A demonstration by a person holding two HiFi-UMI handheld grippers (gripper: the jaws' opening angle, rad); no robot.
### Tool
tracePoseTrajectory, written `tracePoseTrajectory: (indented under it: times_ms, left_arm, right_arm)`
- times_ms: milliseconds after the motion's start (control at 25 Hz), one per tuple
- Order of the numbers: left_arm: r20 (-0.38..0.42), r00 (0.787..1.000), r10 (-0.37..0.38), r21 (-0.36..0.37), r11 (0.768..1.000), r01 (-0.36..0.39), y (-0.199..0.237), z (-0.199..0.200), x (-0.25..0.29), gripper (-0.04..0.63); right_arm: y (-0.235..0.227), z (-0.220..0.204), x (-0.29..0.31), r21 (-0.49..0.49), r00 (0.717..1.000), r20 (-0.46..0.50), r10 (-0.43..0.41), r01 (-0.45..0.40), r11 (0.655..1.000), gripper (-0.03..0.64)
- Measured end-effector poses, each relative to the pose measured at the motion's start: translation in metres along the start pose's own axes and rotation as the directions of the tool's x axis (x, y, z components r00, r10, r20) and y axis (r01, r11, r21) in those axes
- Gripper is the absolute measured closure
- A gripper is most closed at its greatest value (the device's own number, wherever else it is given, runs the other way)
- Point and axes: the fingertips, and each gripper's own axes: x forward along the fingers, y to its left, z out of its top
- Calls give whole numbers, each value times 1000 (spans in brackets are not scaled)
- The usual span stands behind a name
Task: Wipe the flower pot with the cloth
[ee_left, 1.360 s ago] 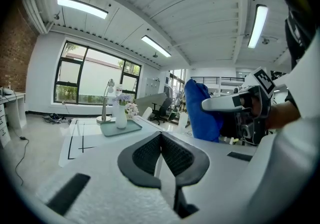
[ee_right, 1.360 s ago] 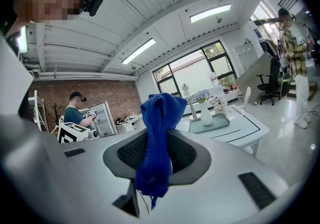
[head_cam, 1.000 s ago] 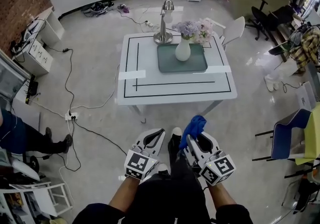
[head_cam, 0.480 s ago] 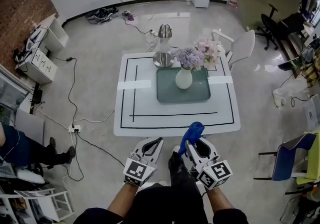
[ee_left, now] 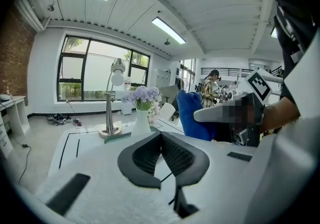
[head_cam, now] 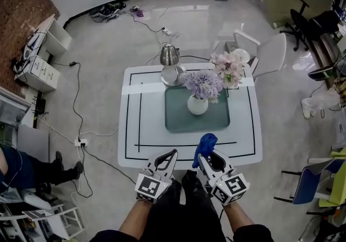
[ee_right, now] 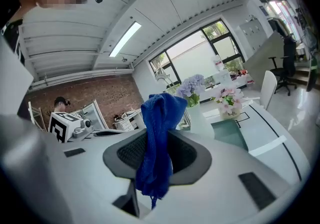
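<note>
Approach step. Right tool (head_cam: 208, 153) grips cloth (head_cam: 205, 142), lower centre; left tool (head_cam: 171, 154) jaws together, empty. Pot (head_cam: 197, 105) mid-frame, well apart. Next, likely: reach cloth to pot wall.

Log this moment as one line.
stage: pre-wipe | left hand-held gripper: shut, empty | right hand-held gripper: shut on blue cloth | flower pot: on green mat, untouched

surface: white table (head_cam: 135, 127) with black lines; white tape strips (head_cam: 141, 88) near its far edge | on table: green mat (head_cam: 178, 119) at centre; silver lamp (head_cam: 171, 73) at the mat's far left corner; pink flowers (head_cam: 230, 67) by its far right corner | on mat: white flower pot (head_cam: 197, 105), upright
</note>
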Motion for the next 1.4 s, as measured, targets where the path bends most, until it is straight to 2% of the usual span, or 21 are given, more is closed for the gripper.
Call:
tracePoseTrajectory:
  times_ms: [120, 280, 360, 480, 640, 760, 960, 1080, 1200, 1280, 1400]
  left_arm:
    - [2, 1000, -16, -41, 999, 16, 15, 1, 23, 588]
    - [9, 999, -34, -25, 999, 34, 40, -6, 56, 588]
    - [16, 999, -41, -12, 999, 41, 56, -4, 70, 588]
    - [22, 998, -52, -67, 996, 54, 70, 1, 84, 588]
    - [42, 996, -73, -84, 994, 77, 82, 1, 110, 588]
    - [48, 995, -92, -95, 991, 97, 83, -6, 119, 588]
    - [11, 995, -98, -122, 988, 99, 87, -33, 114, 588]
    - [-12, 996, -89, -153, 985, 86, 91, -44, 109, 588]
    - [-23, 996, -90, -162, 983, 85, 93, -50, 106, 588]
    - [-27, 996, -90, -163, 983, 85, 93, -50, 107, 588]
    - [-26, 995, -92, -153, 984, 87, 91, -47, 112, 588]
  right_arm:
    - [-15, -5, 25, 9, 1000, -25, -15, 15, 1000, 512]
    - [-44, -15, 57, -13, 995, -36, -91, 90, 996, 512]
    - [-55, -17, 74, -33, 991, -40, -124, 123, 992, 512]
    - [-66, -19, 94, -73, 983, -60, -173, 169, 983, 512]
    - [-92, -19, 124, -138, 971, -62, -229, 219, 966, 512]
    - [-104, -22, 139, -163, 970, -80, -231, 216, 963, 512]
    - [-120, -45, 155, -95, 959, -172, -225, 211, 973, 512]
    - [-131, -69, 156, -44, 934, -280, -221, 218, 975, 512]
    - [-136, -85, 150, -33, 910, -350, -223, 226, 974, 512]
    - [-137, -86, 146, -38, 908, -358, -219, 220, 975, 512]
    - [-140, -69, 137, -67, 926, -301, -227, 217, 974, 512]
